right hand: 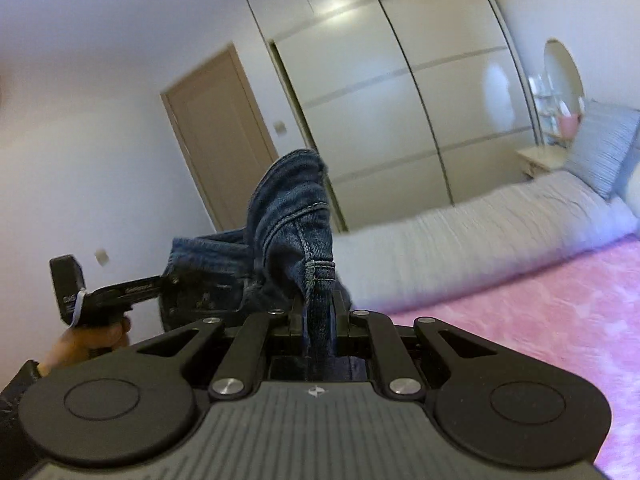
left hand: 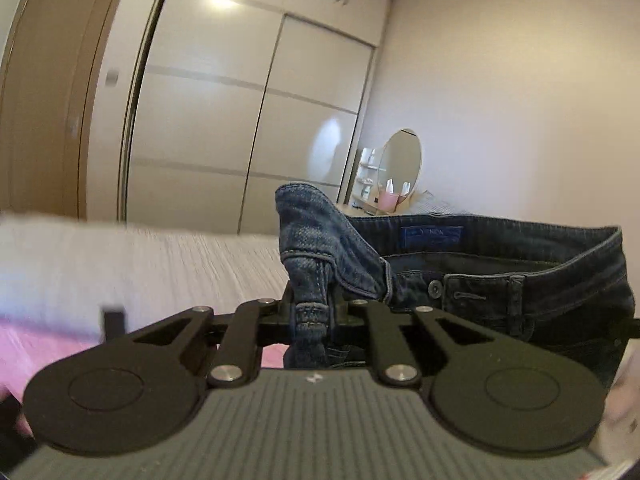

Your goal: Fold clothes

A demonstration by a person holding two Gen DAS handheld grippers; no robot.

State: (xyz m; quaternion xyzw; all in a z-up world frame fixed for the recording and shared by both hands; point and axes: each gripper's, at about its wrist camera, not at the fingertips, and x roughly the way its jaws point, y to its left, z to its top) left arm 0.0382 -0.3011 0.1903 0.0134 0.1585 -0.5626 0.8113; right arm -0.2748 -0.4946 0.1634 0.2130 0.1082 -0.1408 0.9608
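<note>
Denim fills both grips: the left claw [left hand: 310,312] is clenched on a belt-loop fold of the one pair of jeans [left hand: 500,280], whose open waistband stretches off to its right, and the right claw [right hand: 318,312] pinches another seam fold rising straight above its fingers. Beyond the jeans lie a pink blanket [right hand: 540,320], a white bed [right hand: 460,232] and one wardrobe [right hand: 392,100].

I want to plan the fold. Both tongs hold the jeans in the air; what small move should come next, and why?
Probably lower both together toward the pink blanket to lay the jeans flat. The left tongs and right tongs each pinch the waistband, which hangs open and bunched above the bed, so no fold can be made yet.
</note>
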